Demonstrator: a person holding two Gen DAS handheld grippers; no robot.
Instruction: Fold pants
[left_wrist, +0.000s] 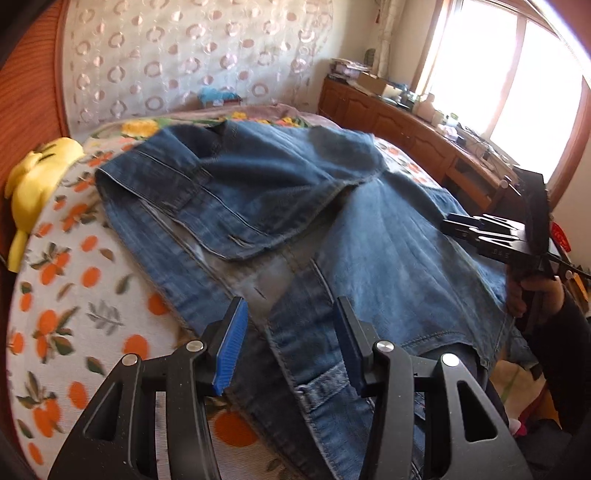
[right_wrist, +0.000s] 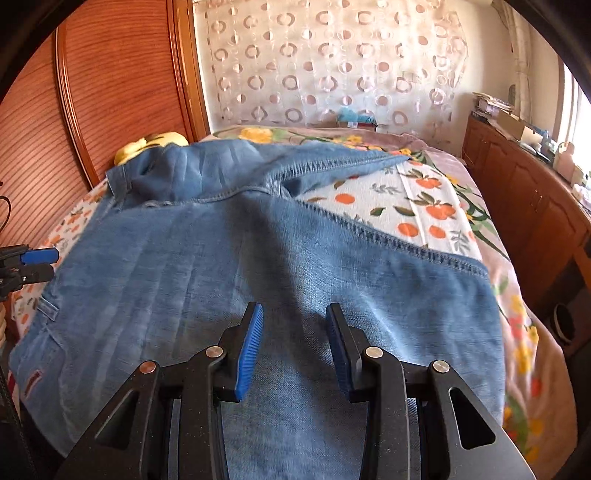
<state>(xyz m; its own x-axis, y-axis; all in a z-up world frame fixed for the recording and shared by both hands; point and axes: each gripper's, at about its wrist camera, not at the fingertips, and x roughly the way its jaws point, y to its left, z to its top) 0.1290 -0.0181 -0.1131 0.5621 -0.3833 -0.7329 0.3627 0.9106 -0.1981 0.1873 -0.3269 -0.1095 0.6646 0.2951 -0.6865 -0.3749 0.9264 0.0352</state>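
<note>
On bed (right_wrist: 436, 206), jeans (right_wrist: 221, 266) lengthwise toward curtain; left gripper (left_wrist: 291, 343), right gripper (right_wrist: 293, 347) agape, empty.

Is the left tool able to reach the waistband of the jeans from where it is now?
Probably yes. The left tool is open and hovers just above the waistband of the jeans. Nothing lies between them, and the right tool is off to the side.
</note>
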